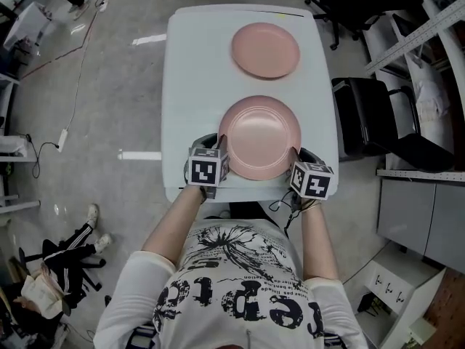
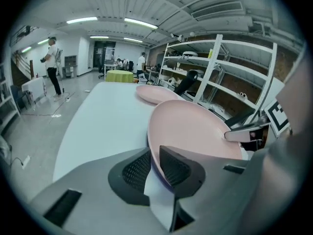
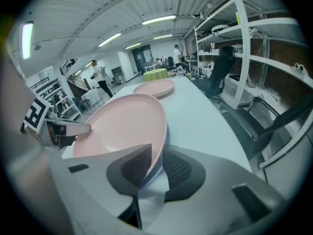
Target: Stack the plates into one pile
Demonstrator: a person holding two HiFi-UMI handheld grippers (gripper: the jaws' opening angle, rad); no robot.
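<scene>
- Grips near plate [image 1: 259, 138] by opposite rims, left tongs [image 2: 154, 166] and right tongs [image 3: 155, 168] each clamped on it, probably for a level carry.
- Leaves far plate [image 1: 265, 49] flat on bench [image 1: 190, 86] beyond near plate, likely the pile's base.
- Extends both forearms [image 1: 174, 220] forward, flanking near plate.

Bright ceiling strip light; fisheye-warped edges

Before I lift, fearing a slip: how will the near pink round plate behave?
Probably stiff: the near pink round plate holds its shape with the left gripper and right gripper clamped on opposite edges. Possibly slippery: its surface looks smooth. It may tip, since only its thin rim is held.
</scene>
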